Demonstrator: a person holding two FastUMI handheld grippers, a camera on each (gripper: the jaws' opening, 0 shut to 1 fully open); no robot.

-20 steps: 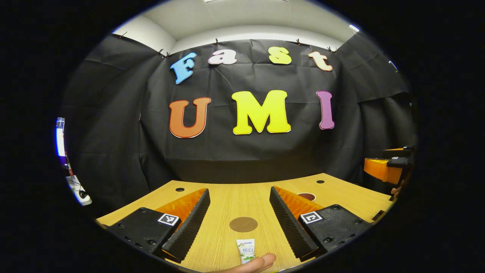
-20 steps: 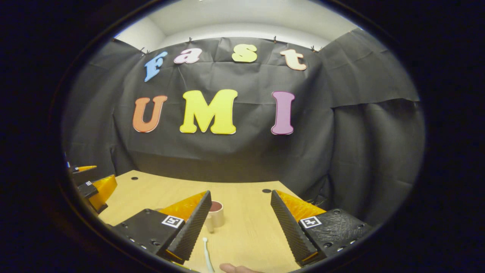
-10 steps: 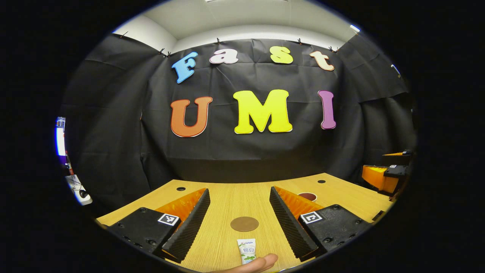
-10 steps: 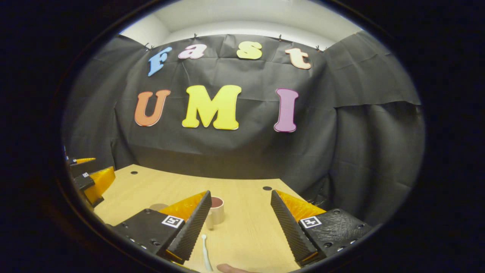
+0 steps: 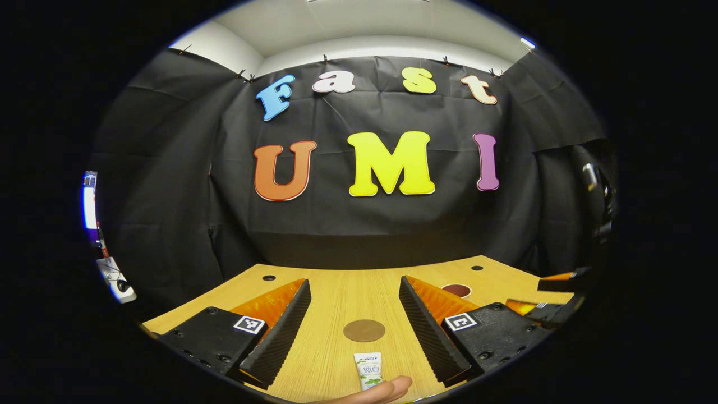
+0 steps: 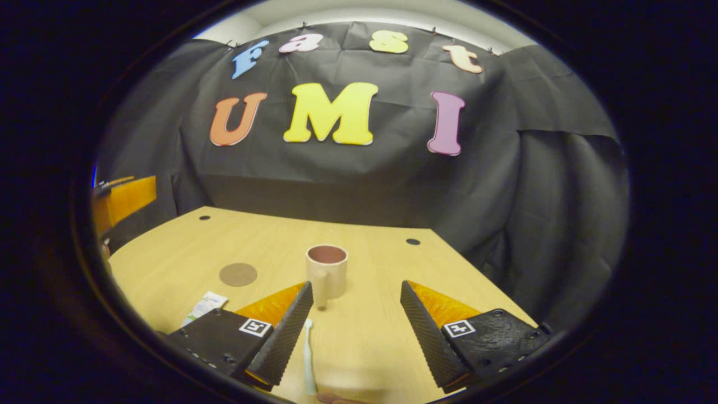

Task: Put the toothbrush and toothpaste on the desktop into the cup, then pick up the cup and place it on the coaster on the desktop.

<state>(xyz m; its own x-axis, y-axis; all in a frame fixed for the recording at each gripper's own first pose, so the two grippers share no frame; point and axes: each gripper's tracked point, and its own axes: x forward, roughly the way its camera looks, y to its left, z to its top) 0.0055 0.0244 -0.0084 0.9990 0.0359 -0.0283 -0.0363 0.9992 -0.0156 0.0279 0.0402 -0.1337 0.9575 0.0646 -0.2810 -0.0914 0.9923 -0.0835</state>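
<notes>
1. Toothpaste, left gripper view: the tube lies flat on the table at its near edge, cap end toward the camera, a person's fingertip just beside that end. The coaster lies just beyond the tube. The left gripper has its fingers spread wide, holding nothing and touching nothing; tube and coaster sit in the gap between them. The cup's rim shows past the right finger. The right gripper appears at the table's right edge.

2. Right gripper view: the cup stands upright mid-table, handle toward the camera. The toothbrush lies near the near edge, just beside the left finger. The right gripper is wide apart and empty. Coaster and toothpaste lie toward the left edge, where the left gripper shows.
</notes>
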